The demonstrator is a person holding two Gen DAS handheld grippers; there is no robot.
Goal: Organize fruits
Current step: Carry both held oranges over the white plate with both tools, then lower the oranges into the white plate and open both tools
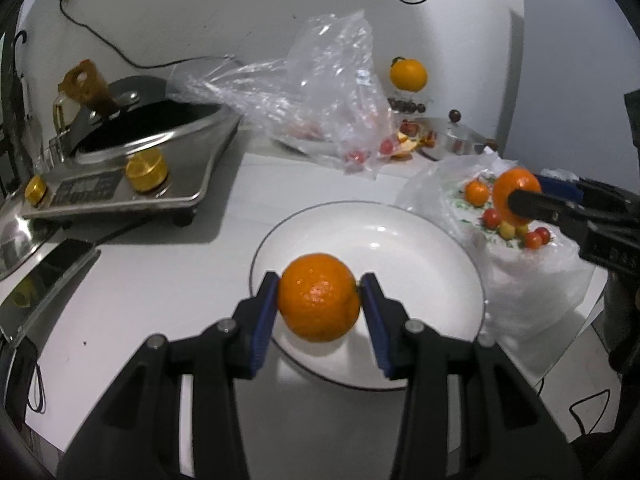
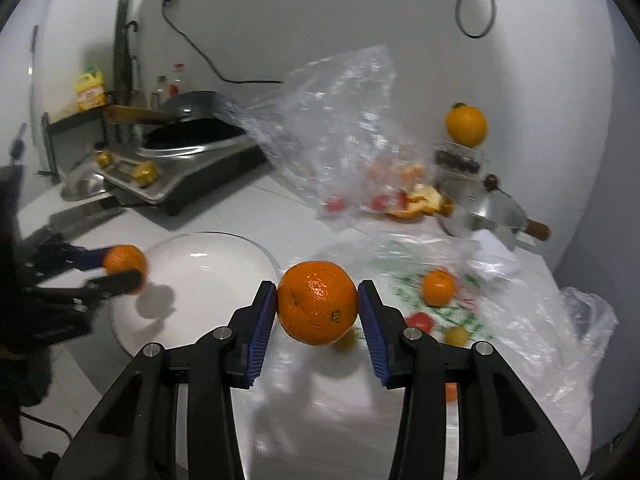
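Note:
My left gripper (image 1: 319,298) is shut on an orange (image 1: 318,297) and holds it just above the near part of a white plate (image 1: 420,240). It also shows in the right wrist view (image 2: 120,266) over the plate's (image 2: 208,276) left edge. My right gripper (image 2: 317,304) is shut on a second orange (image 2: 317,303) above a plastic bag (image 2: 520,320) that carries a small orange (image 2: 438,287) and cherry tomatoes (image 2: 420,321). In the left wrist view the right gripper (image 1: 516,200) holds its orange (image 1: 514,188) right of the plate, above the small orange (image 1: 477,193).
An induction cooker with a black pan (image 1: 132,152) stands at the left. A crumpled clear bag (image 1: 332,92) with tomatoes and orange peel lies at the back. A steel lidded pot (image 2: 486,208) and a stand with an orange on top (image 2: 466,125) are at the back right.

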